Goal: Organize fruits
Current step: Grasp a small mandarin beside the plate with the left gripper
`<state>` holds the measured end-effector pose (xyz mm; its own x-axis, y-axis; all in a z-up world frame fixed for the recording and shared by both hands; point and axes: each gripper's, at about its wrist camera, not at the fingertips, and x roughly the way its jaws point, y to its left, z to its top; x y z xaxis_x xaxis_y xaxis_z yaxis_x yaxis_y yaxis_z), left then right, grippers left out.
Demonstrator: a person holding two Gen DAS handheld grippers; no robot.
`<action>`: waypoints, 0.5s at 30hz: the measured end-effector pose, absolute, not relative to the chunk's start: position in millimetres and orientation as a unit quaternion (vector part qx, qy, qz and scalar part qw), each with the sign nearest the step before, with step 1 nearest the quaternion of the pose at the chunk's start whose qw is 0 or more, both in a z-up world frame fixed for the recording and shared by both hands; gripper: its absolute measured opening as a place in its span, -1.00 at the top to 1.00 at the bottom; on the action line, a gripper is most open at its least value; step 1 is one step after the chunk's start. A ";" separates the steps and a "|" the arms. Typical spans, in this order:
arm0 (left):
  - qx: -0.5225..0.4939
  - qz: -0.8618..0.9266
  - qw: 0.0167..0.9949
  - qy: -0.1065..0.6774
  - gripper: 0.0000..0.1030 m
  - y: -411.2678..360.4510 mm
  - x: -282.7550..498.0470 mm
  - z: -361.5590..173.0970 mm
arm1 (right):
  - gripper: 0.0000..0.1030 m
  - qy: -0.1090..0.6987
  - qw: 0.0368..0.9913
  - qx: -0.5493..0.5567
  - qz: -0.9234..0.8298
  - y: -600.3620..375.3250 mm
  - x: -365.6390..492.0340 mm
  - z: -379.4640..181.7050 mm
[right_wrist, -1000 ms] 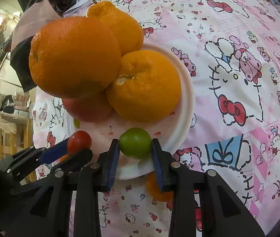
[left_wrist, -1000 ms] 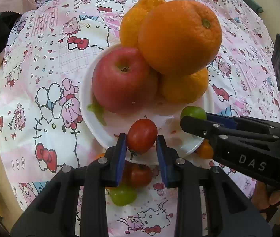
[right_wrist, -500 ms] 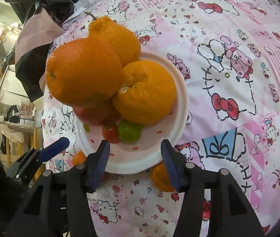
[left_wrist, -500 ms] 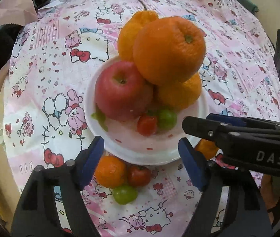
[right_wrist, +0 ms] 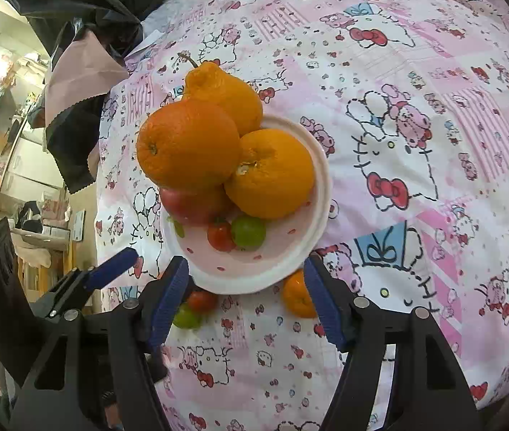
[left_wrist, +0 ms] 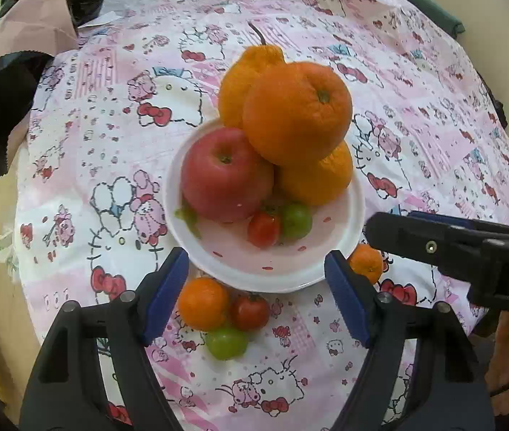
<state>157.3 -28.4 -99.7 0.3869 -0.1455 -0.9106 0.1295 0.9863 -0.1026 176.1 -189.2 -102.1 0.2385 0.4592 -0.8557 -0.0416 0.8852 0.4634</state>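
Both wrist cameras look steeply down from close above, the right from further right, sharing the white plate (left_wrist: 357, 212) of fruit (right_wrist: 321, 194).

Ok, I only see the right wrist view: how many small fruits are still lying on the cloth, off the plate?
Observer: Four. A second small orange lies beside the red tomato; in your view a finger hides it.
Operator: And the left hand-held gripper, anything in it?
Observer: No. The left hand-held gripper has just been opening; its jaws stand wide with nothing between them.
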 end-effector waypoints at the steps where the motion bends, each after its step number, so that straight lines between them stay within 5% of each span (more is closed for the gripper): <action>1: -0.009 -0.081 0.835 0.545 -0.46 -26.6 155.4 -97.1 | -0.35 0.595 0.768 0.175 0.162 -190.1 174.7 -100.8; 15: -0.006 -0.032 0.861 0.508 -0.46 0.0 124.4 -63.1 | -0.35 0.579 0.780 0.173 0.163 -206.4 141.5 -74.9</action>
